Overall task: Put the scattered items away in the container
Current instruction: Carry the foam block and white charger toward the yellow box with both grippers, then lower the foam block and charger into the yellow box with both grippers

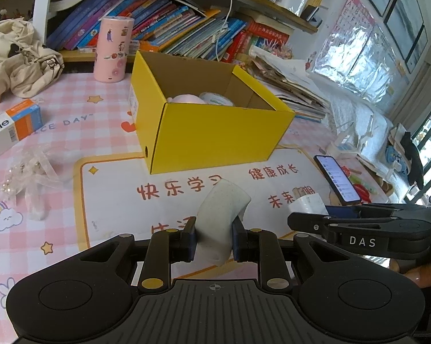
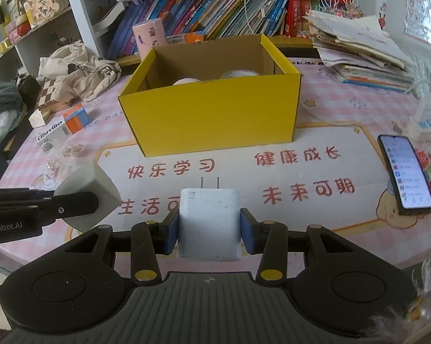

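Note:
A yellow cardboard box (image 1: pixel 215 132) (image 2: pixel 209 114) stands open on the pink checked tablecloth, with a pink item (image 1: pixel 183 98) and a round white item (image 1: pixel 216 98) inside. My left gripper (image 1: pixel 214 238) is shut on a pale grey sponge block (image 1: pixel 222 209) and holds it above the mat, short of the box. In the right wrist view that sponge (image 2: pixel 86 183) shows at the left. My right gripper (image 2: pixel 209 230) is shut on a white charger plug (image 2: pixel 208 215), its two prongs pointing toward the box. The two grippers sit side by side.
A phone (image 2: pixel 404 172) with its screen lit lies at the right of the mat. A toothpaste carton (image 1: pixel 12 126), a clear beaded trinket (image 1: pixel 29 172), a crumpled cloth bag (image 1: pixel 17 54) and a pink cylinder (image 1: pixel 112 48) sit to the left. Stacked papers (image 2: pixel 358 48) lie back right.

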Motion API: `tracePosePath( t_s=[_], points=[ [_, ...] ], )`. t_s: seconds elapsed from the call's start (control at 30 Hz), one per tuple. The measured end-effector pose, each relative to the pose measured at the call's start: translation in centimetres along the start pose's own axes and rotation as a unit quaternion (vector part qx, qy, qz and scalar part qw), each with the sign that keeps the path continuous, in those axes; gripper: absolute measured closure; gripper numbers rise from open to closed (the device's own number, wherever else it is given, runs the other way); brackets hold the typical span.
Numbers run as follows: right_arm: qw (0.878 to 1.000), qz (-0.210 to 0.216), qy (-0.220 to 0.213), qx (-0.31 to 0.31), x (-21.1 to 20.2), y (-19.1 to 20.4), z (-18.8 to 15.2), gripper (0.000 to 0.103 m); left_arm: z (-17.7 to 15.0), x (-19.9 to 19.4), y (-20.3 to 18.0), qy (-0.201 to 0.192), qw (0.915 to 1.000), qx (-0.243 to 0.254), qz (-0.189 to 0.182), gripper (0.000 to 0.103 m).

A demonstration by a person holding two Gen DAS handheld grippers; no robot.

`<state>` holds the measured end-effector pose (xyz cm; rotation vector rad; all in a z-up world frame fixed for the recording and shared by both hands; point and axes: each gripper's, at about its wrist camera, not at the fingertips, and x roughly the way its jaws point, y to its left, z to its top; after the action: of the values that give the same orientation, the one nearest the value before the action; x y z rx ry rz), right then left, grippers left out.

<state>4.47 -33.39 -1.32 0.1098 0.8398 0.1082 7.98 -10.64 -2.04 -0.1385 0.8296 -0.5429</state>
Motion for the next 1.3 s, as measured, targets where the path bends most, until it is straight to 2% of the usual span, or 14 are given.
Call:
tracePosePath(
  t_s=[0.37, 0.67, 1.07, 1.3],
  points=[
    [1.000, 0.009, -0.005, -0.013, 0.7, -0.9, 1.2, 0.062, 1.0, 0.8, -0.7, 0.000, 1.0000, 0.008, 0.003, 0.082],
    [0.998, 0.031, -0.025, -0.044, 1.1, -1.0, 3.7, 0.062, 2.9, 0.9, -1.0, -0.023, 0.9997, -0.004, 0.010, 0.082],
    [0.992, 0.066, -0.084, -0.073, 0.9, -2.8, 9.6, 0.062, 8.1, 1.4, -2.5, -0.084, 0.9962, -0.018, 0.011, 0.082],
    [0.987, 0.086, -0.103, -0.089, 2.6, -4.2, 13.9, 0.062, 11.5, 2.8, -3.3, -0.105, 0.9938, -0.009, 0.035, 0.082]
  ],
)
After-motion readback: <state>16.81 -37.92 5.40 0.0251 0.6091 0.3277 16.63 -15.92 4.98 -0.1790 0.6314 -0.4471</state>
